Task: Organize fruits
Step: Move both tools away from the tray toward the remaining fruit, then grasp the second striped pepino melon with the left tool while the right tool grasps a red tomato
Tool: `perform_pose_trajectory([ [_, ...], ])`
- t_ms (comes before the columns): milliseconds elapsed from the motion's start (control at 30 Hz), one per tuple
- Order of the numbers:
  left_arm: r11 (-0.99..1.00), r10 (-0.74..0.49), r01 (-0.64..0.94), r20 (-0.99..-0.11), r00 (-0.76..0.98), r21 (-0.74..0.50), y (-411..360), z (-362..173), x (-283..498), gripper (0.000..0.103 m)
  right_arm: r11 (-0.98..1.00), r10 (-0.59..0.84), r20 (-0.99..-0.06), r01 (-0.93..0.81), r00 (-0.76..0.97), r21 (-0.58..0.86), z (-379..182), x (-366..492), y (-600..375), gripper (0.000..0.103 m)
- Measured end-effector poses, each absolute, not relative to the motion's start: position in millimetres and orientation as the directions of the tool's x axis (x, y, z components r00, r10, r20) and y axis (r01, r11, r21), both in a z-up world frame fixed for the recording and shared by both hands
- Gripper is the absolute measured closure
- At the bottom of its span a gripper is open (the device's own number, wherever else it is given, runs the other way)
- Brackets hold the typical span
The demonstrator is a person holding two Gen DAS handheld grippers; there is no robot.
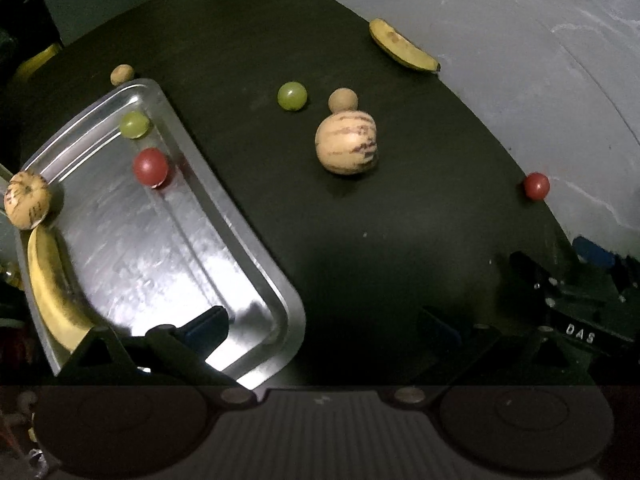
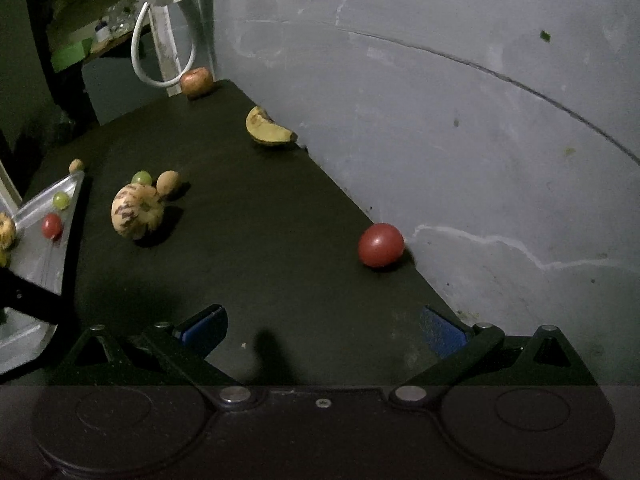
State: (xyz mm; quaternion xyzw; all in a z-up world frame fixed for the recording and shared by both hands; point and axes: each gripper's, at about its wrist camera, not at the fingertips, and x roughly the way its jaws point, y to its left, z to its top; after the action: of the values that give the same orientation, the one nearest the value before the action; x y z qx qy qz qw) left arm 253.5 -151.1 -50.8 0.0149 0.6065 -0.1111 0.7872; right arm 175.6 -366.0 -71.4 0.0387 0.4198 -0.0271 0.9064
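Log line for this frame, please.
left gripper: open, empty | right gripper: open, empty | tray: four fruits | table: seven loose

The tray [image 2: 48, 216] is cut off at the right-wrist view's left edge — its banana [image 2: 3, 258] barely shows.

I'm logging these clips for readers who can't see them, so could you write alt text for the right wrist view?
The open right gripper hovers over a dark table, facing a red tomato near the table's right edge. Farther off lie a striped melon, a green grape, a banana and an apple; a metal tray holding fruit sits at the left.
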Motion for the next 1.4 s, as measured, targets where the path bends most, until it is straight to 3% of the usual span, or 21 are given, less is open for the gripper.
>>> perform_pose_trajectory([
  [867, 0.992, -0.111, 0.095, -0.910, 0.399, -0.080, -190, -75, 326, 0.001, 0.978, -0.055, -0.718, 0.181, 0.694, 0.100, -96, 221, -379, 0.018],
  [1100, 0.993, -0.099, 0.094, -0.902, 0.421, -0.065, -194, -82, 333, 0.004, 0.981, -0.063, -0.706, 0.176, 0.705, 0.087, -97, 226, -378, 0.027],
  [1400, 0.993, -0.108, 0.085, -0.900, 0.422, -0.079, -194, -87, 341, 0.016, 0.989, -0.054, -0.696, 0.135, 0.716, 0.063, -98, 231, -372, 0.046],
])
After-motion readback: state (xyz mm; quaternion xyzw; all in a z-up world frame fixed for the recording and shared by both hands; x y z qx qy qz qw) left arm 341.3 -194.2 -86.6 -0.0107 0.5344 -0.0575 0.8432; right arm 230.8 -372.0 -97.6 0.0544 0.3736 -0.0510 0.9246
